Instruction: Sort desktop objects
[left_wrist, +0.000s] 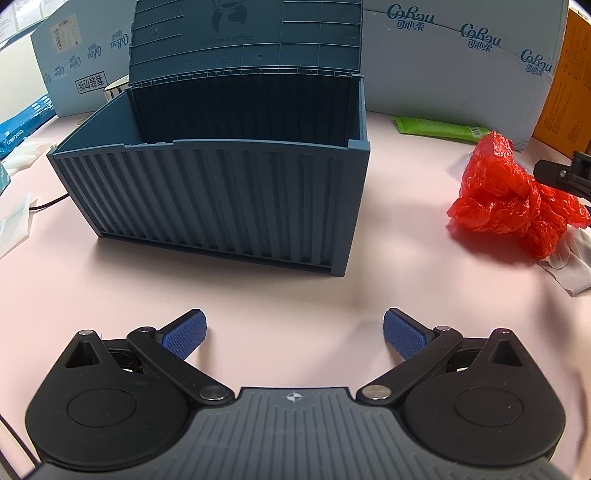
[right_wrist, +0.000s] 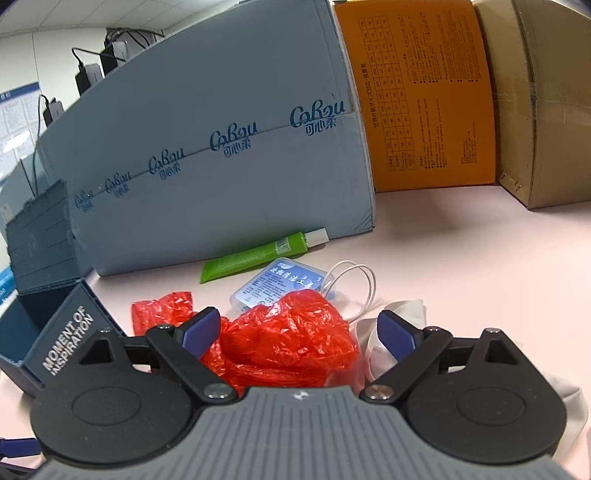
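A crumpled red plastic bag (right_wrist: 288, 339) lies on the pink table between the wide jaws of my right gripper (right_wrist: 297, 332). The left pad sits against the bag and the right pad stands clear of it, so the gripper is open. The same red bag (left_wrist: 509, 192) shows at the right of the left wrist view. My left gripper (left_wrist: 293, 332) is open and empty in front of a dark blue ribbed storage box (left_wrist: 221, 199), whose lid (left_wrist: 243, 33) stands raised. Behind the bag lie a green tube (right_wrist: 255, 254), a clear blue case (right_wrist: 277, 284), a white cable (right_wrist: 354, 280) and a white cloth (right_wrist: 406, 310).
A light blue carton (right_wrist: 221, 166), an orange box (right_wrist: 421, 92) and a brown carton (right_wrist: 546, 110) wall off the back. The end of the storage box (right_wrist: 70, 332) stands left of the right gripper. White packets (left_wrist: 14, 221) lie at the table's left edge.
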